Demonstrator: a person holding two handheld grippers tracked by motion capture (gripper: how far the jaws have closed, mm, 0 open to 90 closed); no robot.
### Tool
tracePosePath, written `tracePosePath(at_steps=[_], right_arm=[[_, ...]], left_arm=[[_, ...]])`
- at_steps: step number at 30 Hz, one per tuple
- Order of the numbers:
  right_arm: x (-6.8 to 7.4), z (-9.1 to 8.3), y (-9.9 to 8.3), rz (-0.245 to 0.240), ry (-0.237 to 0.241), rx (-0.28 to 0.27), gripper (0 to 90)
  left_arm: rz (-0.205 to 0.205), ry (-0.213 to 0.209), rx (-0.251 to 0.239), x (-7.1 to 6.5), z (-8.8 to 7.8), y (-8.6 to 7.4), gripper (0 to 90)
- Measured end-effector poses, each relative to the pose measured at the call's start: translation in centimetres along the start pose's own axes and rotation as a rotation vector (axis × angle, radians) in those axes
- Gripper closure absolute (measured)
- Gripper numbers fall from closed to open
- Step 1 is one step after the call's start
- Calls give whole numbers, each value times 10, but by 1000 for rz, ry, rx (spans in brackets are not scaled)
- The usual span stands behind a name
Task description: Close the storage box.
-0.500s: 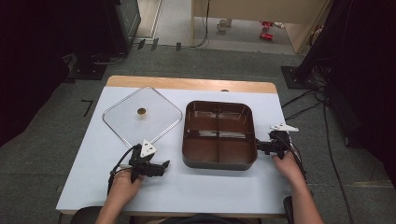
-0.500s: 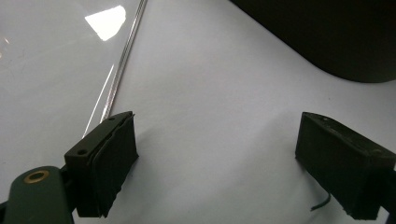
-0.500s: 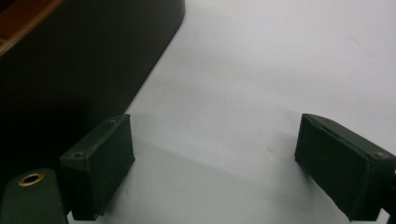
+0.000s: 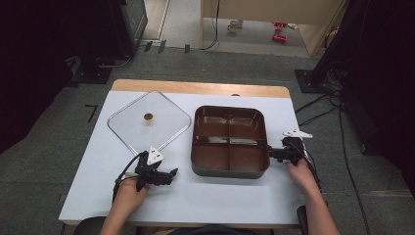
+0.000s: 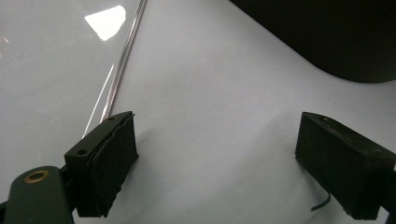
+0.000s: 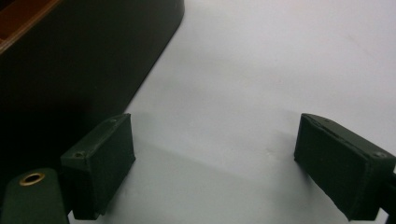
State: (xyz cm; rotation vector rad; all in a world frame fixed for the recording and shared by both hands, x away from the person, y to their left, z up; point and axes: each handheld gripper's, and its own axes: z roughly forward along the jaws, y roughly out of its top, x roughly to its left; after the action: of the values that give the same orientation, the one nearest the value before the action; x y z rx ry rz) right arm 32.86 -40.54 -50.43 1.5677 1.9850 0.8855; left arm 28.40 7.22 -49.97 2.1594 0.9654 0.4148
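One brown tray (image 4: 230, 142) with four compartments sits mid-table; one clear square lid (image 4: 148, 120) with a small brown knob (image 4: 148, 116) lies flat to its left, apart from it. Two grippers rest low on the white table (image 4: 220, 196). The left gripper (image 4: 172, 173) lies between the lid's near corner and the tray, jaws spread wide with nothing between them. The right gripper (image 4: 270, 153) lies at the tray's right wall, jaws equally wide and empty (from above, contact with the wall cannot be told). In both gripper views the tray (image 5: 327, 32) is cut off and dark (image 6: 70, 60); the lid's rim (image 5: 123, 56) is a thin line.
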Motion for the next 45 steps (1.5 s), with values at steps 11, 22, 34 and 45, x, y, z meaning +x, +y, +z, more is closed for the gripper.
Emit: tracePosePath(at_steps=[11, 22, 34, 45], right_arm=[[0, 0, 0, -2, -1, 1, 114], [0, 0, 0, -1, -1, 2, 114], [0, 0, 0, -2, -1, 1, 114], [0, 0, 0, -3, -2, 1, 114]], left_arm=[[1, 1, 1, 0, 0, 0, 125], [1, 0, 0, 0, 0, 0, 125], [-21, 32, 22, -4, -1, 2, 134], [-49, -39, 62, 3, -7, 9, 248]])
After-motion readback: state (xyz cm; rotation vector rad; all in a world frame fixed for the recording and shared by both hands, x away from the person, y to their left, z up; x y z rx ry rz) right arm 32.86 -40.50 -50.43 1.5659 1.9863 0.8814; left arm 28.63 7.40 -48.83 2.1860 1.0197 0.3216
